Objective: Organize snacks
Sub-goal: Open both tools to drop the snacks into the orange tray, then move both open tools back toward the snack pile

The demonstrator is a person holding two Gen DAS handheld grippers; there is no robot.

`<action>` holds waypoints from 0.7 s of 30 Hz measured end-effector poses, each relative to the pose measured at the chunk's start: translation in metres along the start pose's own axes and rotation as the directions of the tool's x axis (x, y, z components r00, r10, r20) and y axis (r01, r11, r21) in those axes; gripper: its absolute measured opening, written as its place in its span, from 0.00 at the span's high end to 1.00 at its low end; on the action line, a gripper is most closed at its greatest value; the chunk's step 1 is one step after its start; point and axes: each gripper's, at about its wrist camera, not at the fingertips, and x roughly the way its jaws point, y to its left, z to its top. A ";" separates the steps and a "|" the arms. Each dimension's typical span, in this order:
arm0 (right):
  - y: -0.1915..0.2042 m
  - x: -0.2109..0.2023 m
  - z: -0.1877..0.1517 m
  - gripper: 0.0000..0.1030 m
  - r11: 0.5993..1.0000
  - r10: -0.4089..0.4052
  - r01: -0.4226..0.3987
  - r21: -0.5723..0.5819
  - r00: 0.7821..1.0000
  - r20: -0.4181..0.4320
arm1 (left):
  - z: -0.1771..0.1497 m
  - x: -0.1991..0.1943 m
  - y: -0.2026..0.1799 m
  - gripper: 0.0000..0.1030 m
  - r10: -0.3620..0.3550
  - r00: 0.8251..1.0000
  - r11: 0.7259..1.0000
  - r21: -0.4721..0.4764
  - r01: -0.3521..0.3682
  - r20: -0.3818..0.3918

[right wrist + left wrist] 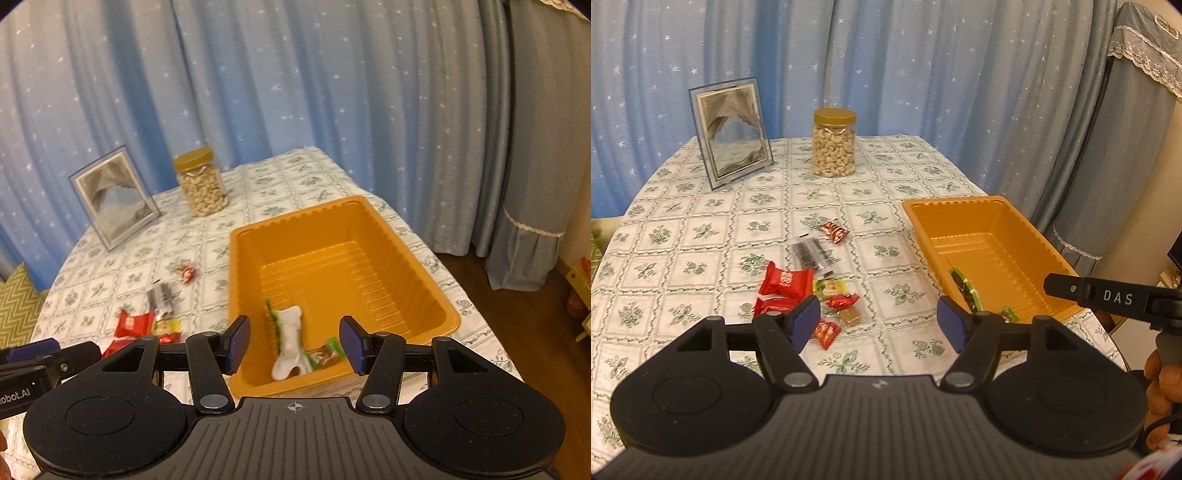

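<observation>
Several loose snacks lie on the flowered tablecloth: red packets (786, 282), a black-and-clear packet (810, 253), a small red candy (834, 232) and a yellow-green one (829, 287). My left gripper (877, 322) hovers open just right of this pile, with nothing between its blue pads. The orange tray (960, 205) stands to the right with a green-wrapped snack (966, 290) inside. My right gripper (294, 343) is open over the near end of the tray (406, 258). Below it a blurred white packet (288, 338) and green-wrapped snacks (328, 352) are in the tray, and the pads are clear of them.
A gold-lidded jar of cashews (834, 147) and a standing picture frame (733, 136) are at the back of the table, before blue starred curtains. The round table's edge runs close behind the tray (480, 317). A hand (1160, 384) shows at the lower right.
</observation>
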 end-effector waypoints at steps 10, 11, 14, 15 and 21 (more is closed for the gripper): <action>0.022 -0.005 -0.003 0.48 0.998 0.028 -0.028 -0.049 1.000 0.003 | -0.006 -0.015 0.015 0.27 0.043 0.999 0.999 -0.011 -0.043 0.013; 0.024 -0.005 -0.004 0.48 0.998 0.032 -0.032 -0.052 0.999 0.002 | -0.006 -0.016 0.017 0.26 0.047 0.999 0.999 -0.012 -0.047 0.013; 0.029 -0.004 -0.007 0.48 0.997 0.041 -0.041 -0.059 0.999 -0.005 | -0.009 -0.016 0.024 0.25 0.061 0.998 0.998 -0.014 -0.061 0.010; 0.030 -0.004 -0.008 0.48 0.997 0.045 -0.045 -0.060 0.999 -0.006 | -0.010 -0.016 0.027 0.25 0.067 0.998 0.998 -0.016 -0.067 0.007; 0.044 0.001 -0.012 0.48 0.994 0.072 -0.073 -0.080 0.997 -0.010 | -0.014 -0.015 0.046 0.25 0.108 0.994 0.994 -0.025 -0.108 -0.004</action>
